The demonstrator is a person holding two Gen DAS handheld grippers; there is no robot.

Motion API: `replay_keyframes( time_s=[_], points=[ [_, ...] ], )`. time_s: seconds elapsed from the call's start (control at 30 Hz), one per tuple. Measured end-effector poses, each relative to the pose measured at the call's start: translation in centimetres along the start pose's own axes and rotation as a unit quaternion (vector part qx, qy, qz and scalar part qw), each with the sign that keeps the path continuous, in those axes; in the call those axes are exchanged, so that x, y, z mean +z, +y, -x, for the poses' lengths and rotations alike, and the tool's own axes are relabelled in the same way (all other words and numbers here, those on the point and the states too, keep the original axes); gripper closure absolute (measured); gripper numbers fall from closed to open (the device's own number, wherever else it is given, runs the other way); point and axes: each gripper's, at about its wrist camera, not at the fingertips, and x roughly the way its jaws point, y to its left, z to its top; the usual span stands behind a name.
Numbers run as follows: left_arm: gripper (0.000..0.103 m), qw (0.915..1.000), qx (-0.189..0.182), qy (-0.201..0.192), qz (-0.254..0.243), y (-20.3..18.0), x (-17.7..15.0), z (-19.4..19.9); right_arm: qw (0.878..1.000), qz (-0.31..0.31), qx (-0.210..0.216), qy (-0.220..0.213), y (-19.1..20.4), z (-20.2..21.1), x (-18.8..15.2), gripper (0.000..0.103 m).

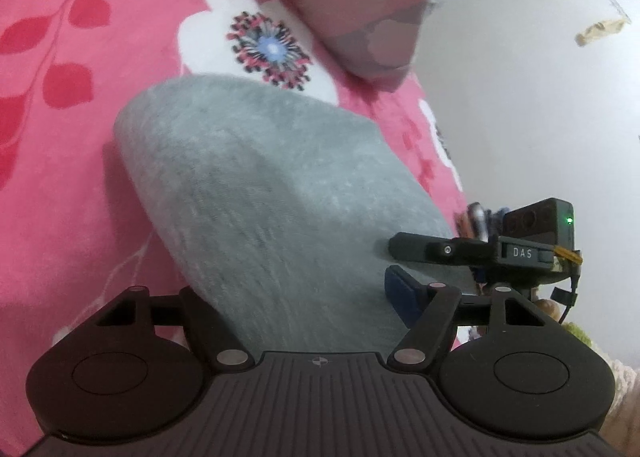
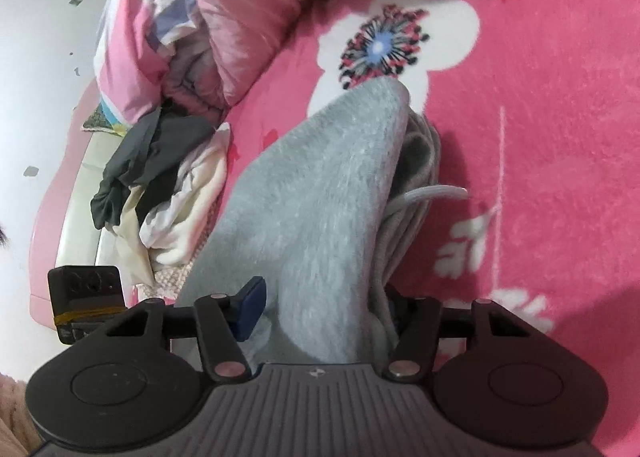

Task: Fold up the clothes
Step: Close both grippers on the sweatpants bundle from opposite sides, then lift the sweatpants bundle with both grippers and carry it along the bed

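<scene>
A: Looking down the left gripper (image 1: 304, 297), I see the grey garment (image 1: 256, 193) running between its fingers, lying in a thick folded slab on the pink flowered blanket (image 1: 60, 57). One blue pad (image 1: 400, 297) shows on the right side; the other finger is hidden under cloth, so I can't tell whether those jaws are pinching or just straddling it.

B: Same story on the right gripper (image 2: 320, 313). The grey garment (image 2: 320, 197) fills the gap, a blue pad (image 2: 252, 309) sits just beside the fabric, the far finger is buried. Jaws part-way apart; grip or no grip, I cannot tell.

A: Progress, then?

B: Well along for this piece, I'd say. It's doubled over, with layered edges and a drawstring (image 2: 436, 193) poking out on one side. Maybe a last fold or a tidy-up remains.

A: And the heap of clothes (image 2: 160, 185) by the bed's edge?

B: Dark and pale pieces, still crumpled. Plenty left.
</scene>
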Motion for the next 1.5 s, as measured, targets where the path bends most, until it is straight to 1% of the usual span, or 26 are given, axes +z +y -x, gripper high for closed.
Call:
replay_keyframes(
  time_s=[0.07,0.2,0.4,0.5,0.7,0.8,0.97,1.03,1.13,1.23,1.33,1.43,1.5],
  points=[
    [0.033,1.0000,-0.002,0.003,-0.008,-0.4,-0.1,0.8,1.000,0.003,-0.006,-0.006,0.6,0.5,-0.6,0.046],
    [0.034,0.9998,-0.009,0.009,-0.015,-0.7,-0.1,1.5,1.000,0.002,-0.010,-0.018,1.8,1.4,-1.8,0.047],
    [0.034,0.9992,-0.016,0.005,-0.035,-2.1,-0.7,2.5,0.999,0.007,-0.014,-0.034,3.3,2.9,-3.5,0.047],
    [0.034,0.9985,-0.026,0.003,-0.048,-3.1,-0.9,2.9,0.999,0.004,-0.014,-0.044,3.9,4.2,-4.2,0.047],
    [0.034,0.9951,-0.059,0.004,-0.078,-6.3,-1.6,2.8,0.997,0.004,-0.030,-0.068,4.8,8.9,-5.8,0.048],
    [0.034,0.9923,-0.081,0.009,-0.093,-8.7,-2.1,1.6,0.996,0.003,-0.039,-0.086,4.3,12.2,-6.6,0.048],
    [0.034,0.9862,-0.112,0.024,-0.119,-14.3,-2.8,-2.3,0.991,-0.003,-0.060,-0.118,1.9,19.2,-7.8,0.048],
    [0.034,0.9831,-0.124,0.025,-0.132,-17.4,-3.0,-4.5,0.989,-0.004,-0.069,-0.131,0.4,22.5,-7.7,0.048],
    [0.034,0.9778,-0.145,0.017,-0.151,-22.8,-3.2,-8.4,0.985,-0.006,-0.077,-0.153,-2.6,28.4,-7.0,0.048],
    [0.034,0.9747,-0.162,0.007,-0.153,-27.7,-3.4,-12.6,0.982,0.002,-0.088,-0.170,-5.8,34.5,-5.4,0.048],
    [0.034,0.9716,-0.178,-0.005,-0.156,-32.7,-3.5,-17.2,0.979,0.017,-0.098,-0.178,-9.2,40.4,-3.0,0.048],
    [0.034,0.9702,-0.188,-0.021,-0.151,-36.9,-3.3,-22.1,0.978,0.033,-0.109,-0.177,-13.1,45.5,-0.1,0.048],
    [0.034,0.9699,-0.195,-0.029,-0.143,-38.9,-2.9,-25.1,0.977,0.048,-0.114,-0.175,-15.6,48.5,1.9,0.048]
  ],
)
